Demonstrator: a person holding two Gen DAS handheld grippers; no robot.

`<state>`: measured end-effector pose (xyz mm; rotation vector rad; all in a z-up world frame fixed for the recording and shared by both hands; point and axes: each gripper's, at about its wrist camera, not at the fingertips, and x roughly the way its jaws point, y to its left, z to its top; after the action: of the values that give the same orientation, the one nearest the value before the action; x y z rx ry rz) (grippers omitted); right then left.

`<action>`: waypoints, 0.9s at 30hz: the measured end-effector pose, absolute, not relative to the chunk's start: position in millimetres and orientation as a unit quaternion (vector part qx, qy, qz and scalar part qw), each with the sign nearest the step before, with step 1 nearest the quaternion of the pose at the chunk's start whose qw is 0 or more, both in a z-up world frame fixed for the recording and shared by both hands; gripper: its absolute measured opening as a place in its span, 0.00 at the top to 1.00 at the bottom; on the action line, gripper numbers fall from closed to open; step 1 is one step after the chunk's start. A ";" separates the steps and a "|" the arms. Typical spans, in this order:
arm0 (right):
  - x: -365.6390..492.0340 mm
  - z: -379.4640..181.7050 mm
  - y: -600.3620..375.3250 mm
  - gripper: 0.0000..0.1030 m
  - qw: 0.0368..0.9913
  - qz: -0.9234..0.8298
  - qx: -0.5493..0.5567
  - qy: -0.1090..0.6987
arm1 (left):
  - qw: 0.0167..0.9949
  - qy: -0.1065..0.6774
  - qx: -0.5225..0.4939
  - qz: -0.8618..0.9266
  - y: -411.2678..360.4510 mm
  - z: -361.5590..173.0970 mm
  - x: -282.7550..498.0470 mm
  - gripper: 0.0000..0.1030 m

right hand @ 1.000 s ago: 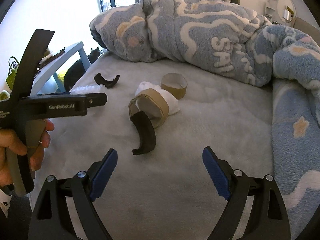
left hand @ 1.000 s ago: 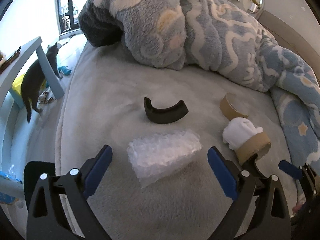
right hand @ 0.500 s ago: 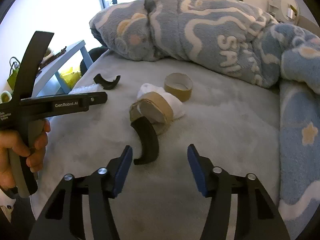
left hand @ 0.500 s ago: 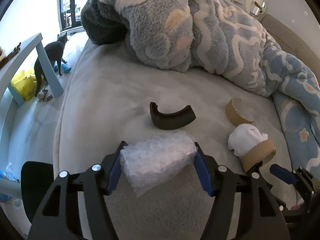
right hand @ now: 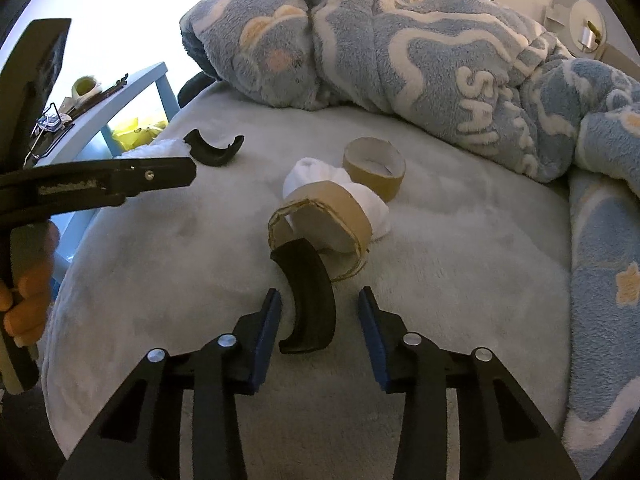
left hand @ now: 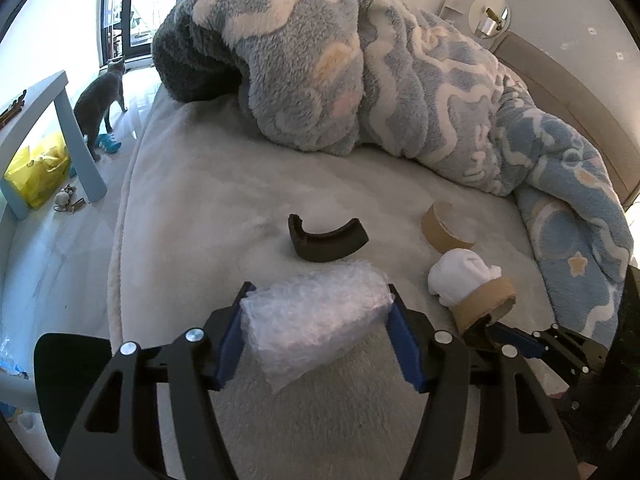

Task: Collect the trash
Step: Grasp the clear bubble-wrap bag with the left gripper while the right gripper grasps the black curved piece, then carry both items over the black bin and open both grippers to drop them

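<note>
Both grippers at the trash on the bed

Your left gripper [left hand: 316,338] pinches the soft, light bubble wrap [left hand: 316,328] at lower centre. Your right gripper [right hand: 320,328] is closing around the stiff black curved piece [right hand: 310,300], not yet touching; take its middle.

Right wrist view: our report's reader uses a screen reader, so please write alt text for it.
The right gripper is closing around a curved black plastic piece on a grey bed, pads not yet touching it. Behind lie two cardboard rings, white tissue and a blue blanket; the left gripper enters from the left.
</note>
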<state>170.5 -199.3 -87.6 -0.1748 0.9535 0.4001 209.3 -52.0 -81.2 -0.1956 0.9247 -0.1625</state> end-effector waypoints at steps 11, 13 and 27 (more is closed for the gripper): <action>169.6 -83.5 -197.1 0.78 0.867 0.178 -0.070 0.460 | 0.893 0.427 -0.108 -0.097 -42.3 -66.7 195.0 0.36; 166.6 -82.2 -197.4 0.78 0.868 0.176 -0.071 0.458 | 0.894 0.424 -0.110 -0.097 -39.8 -64.5 191.2 0.36; 142.1 -52.9 -188.6 0.78 0.884 0.185 -0.040 0.428 | 0.899 0.415 -0.102 -0.094 -22.4 -54.8 162.8 0.36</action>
<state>142.1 -188.6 -52.9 -0.0840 0.8911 0.3856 162.8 -22.4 -54.8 -0.2109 0.8589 -0.1936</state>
